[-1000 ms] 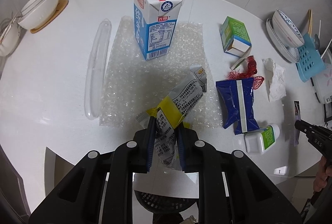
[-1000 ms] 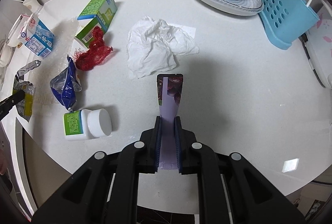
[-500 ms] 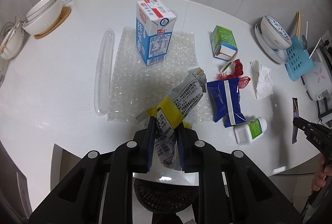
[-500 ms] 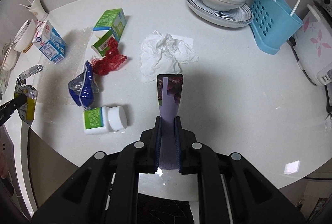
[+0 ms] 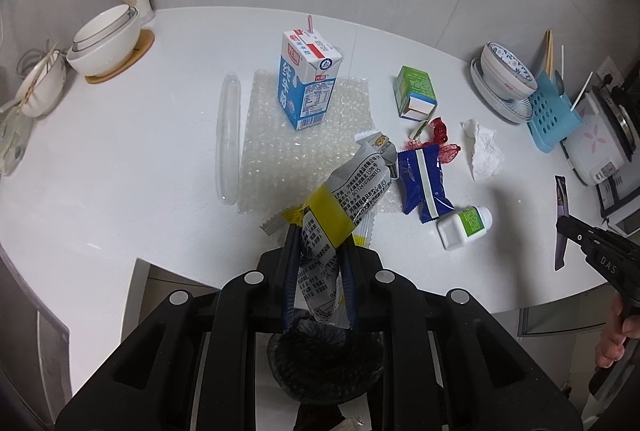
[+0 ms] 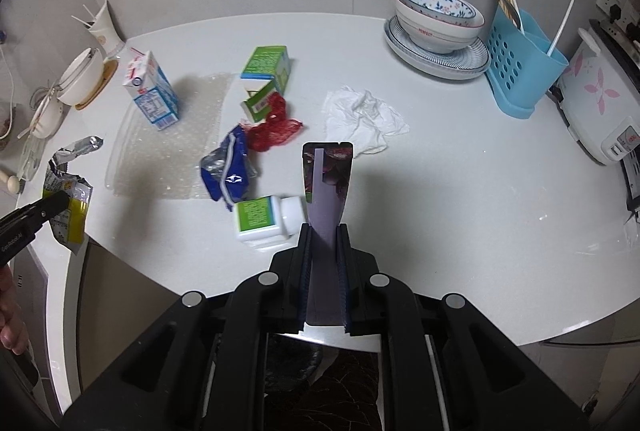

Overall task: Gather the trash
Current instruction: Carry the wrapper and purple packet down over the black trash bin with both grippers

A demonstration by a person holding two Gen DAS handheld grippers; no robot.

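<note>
Both grippers are loaded and lifted off the white round table (image 5: 120, 159), so this looks like the carry step: trash in hand, on its way to the bin. The left gripper (image 5: 318, 263) is clamped on a crumpled silver-and-yellow snack wrapper (image 5: 352, 191), which sticks up and forward from the jaws. The right gripper (image 6: 323, 267) is pinched tight on a flat purple sachet with a grape picture (image 6: 327, 183).

Next, I'd judge, each gripper has to come over the dark mesh waste bin (image 5: 324, 363) and let its jaws part so the piece drops in. The wrapper is light and springy and may cling to a pad.

The left wrist view shows that bin directly beneath the left gripper, below the table edge; the right wrist view gives only a dark, unclear patch there. The right view shows more plainly what is left on the table: the blue-and-white milk carton (image 6: 152, 91), green box (image 6: 268, 65), red net (image 6: 276, 125), blue foil packet (image 6: 230, 171), white bottle with green label (image 6: 264, 219) and crumpled white tissue (image 6: 360, 115).
</note>
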